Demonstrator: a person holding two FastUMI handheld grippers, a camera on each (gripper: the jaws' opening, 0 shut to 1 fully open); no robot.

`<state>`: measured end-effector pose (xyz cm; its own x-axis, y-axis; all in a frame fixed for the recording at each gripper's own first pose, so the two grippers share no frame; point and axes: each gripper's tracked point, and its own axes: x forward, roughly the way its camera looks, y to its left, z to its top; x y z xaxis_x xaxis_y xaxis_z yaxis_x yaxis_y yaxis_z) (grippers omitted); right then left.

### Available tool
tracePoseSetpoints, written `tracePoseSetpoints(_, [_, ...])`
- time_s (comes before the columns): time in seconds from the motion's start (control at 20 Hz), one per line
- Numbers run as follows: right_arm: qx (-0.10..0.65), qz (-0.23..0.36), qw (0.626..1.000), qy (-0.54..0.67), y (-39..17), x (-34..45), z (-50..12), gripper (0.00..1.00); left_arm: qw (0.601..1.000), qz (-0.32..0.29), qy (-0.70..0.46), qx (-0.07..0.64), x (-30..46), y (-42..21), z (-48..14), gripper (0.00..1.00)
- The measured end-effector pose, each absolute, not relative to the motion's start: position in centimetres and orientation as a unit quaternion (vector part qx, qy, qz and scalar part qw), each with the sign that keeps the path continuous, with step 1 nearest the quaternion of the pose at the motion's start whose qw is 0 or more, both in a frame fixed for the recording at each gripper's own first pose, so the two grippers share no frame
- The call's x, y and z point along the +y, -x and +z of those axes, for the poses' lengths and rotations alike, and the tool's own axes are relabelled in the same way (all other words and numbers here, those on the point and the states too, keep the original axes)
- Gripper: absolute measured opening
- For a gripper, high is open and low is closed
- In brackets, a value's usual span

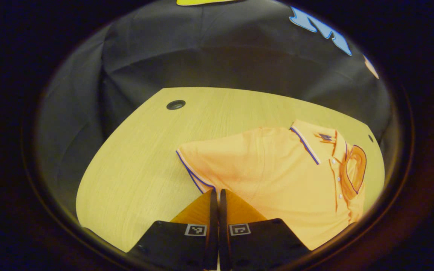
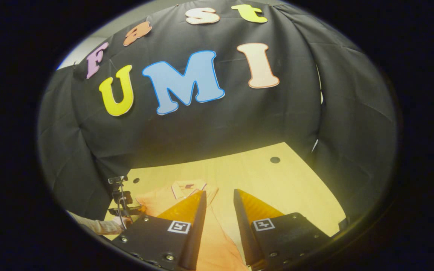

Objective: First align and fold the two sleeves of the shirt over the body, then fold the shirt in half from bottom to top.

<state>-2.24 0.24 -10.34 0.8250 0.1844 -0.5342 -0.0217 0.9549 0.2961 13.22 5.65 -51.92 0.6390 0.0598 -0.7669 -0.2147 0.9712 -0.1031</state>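
Observation:
An orange polo shirt [image 1: 277,177] with blue-trimmed collar [image 1: 309,145] lies flat on the wooden table [image 1: 138,158]. Its left sleeve [image 1: 198,160] spreads out to the side. My left gripper [image 1: 216,192] is shut, its fingertips meeting right at the sleeve's near hem corner and pinching the fabric edge. In the right gripper view the shirt [image 2: 217,241] runs beneath my right gripper [image 2: 219,195], which hovers open over the body below the collar [image 2: 188,186]. The left gripper [image 2: 121,205] and the hand [image 2: 96,226] holding it sit at the shirt's far side.
The black cloth wall [image 1: 202,56] rings the table on all sides. A round cable hole [image 1: 176,104] lies at the table's far left, and another hole [image 2: 275,160] at the far right. Bare wood [image 2: 300,195] stretches right of the shirt.

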Motion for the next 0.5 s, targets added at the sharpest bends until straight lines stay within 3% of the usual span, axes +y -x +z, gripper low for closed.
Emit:
tracePoseSetpoints(0.2, [0.293,0.051,0.945,-0.14,2.6,0.1,-10.7,0.46,0.899,0.07,0.057,0.429,5.3,-13.4,-51.3,0.08])
tracePoseSetpoints(0.5, [0.301,0.048,0.941,-0.147,2.9,0.2,-11.1,0.46,0.928,0.017,-0.003,0.373,1.9,-16.5,-46.2,0.07])
